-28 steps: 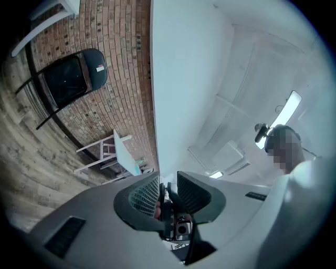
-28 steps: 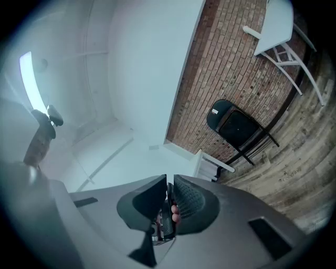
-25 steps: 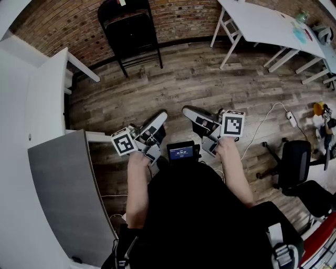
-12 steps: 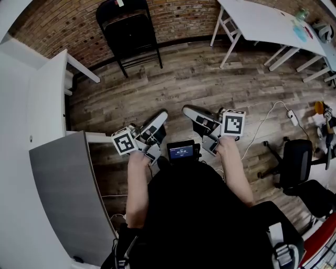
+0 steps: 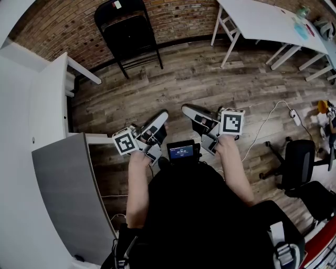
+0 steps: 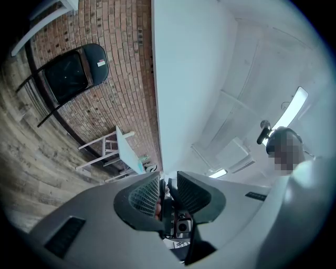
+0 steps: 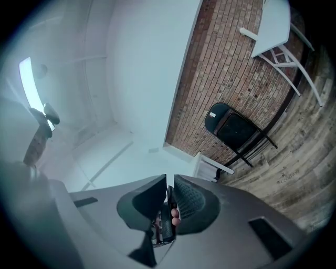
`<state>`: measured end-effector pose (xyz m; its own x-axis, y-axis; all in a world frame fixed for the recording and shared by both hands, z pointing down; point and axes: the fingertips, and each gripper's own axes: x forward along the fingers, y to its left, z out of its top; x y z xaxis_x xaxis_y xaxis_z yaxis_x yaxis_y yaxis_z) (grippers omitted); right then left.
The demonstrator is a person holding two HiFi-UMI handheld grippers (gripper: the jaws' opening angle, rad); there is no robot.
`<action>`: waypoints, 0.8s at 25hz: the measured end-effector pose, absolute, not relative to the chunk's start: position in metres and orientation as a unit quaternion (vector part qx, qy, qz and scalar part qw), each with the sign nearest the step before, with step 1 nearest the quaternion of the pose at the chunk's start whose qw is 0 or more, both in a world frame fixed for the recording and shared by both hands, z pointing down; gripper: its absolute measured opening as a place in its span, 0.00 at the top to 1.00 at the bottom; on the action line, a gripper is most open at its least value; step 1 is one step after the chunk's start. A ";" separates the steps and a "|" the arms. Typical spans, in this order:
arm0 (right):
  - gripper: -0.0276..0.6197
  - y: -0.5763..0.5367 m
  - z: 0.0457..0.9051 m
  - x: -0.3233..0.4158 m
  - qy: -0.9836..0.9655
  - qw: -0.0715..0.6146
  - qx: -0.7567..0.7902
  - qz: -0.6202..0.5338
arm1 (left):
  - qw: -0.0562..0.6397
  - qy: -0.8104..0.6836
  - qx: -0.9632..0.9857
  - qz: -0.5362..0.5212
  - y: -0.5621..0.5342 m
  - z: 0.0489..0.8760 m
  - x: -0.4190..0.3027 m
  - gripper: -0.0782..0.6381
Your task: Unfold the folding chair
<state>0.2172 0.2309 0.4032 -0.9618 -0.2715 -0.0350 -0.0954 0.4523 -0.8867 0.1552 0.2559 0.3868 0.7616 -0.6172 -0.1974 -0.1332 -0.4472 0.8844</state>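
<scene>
The floor (image 5: pixel 210 84) is grey-brown wood plank. At its far edge a black chair (image 5: pixel 128 31) stands folded against the brick wall (image 5: pixel 184 16). Right of it, the legs of a white table (image 5: pixel 262 21) stand on the planks. Further right a white cable (image 5: pixel 261 127) curls across the boards to a power strip (image 5: pixel 292 118), near a black office chair (image 5: pixel 296 163). A white desk (image 5: pixel 50 100) stands at the left.
</scene>
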 end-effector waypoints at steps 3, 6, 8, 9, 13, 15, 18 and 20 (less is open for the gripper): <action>0.88 0.240 0.405 0.204 0.852 0.100 -0.102 -0.504 | 0.473 -0.232 0.810 -0.257 0.265 0.401 0.146 0.73; 0.88 0.241 0.408 0.211 0.849 0.106 -0.103 -0.507 | 0.473 -0.232 0.811 -0.256 0.265 0.406 0.152 0.73; 0.88 0.235 0.407 0.221 0.849 0.108 -0.104 -0.507 | 0.472 -0.236 0.812 -0.250 0.260 0.405 0.162 0.73; 0.88 0.233 0.404 0.225 0.852 0.110 -0.103 -0.502 | 0.472 -0.237 0.812 -0.247 0.258 0.404 0.165 0.73; 0.88 0.231 0.410 0.230 0.847 0.111 -0.098 -0.511 | 0.466 -0.241 0.817 -0.239 0.257 0.403 0.172 0.73; 0.88 0.229 0.412 0.232 0.845 0.110 -0.099 -0.514 | 0.467 -0.240 0.817 -0.236 0.255 0.403 0.176 0.73; 0.88 0.225 0.417 0.235 0.842 0.108 -0.103 -0.518 | 0.475 -0.239 0.813 -0.236 0.252 0.406 0.178 0.73; 0.88 0.226 0.420 0.235 0.839 0.108 -0.104 -0.524 | 0.474 -0.240 0.814 -0.236 0.249 0.408 0.177 0.73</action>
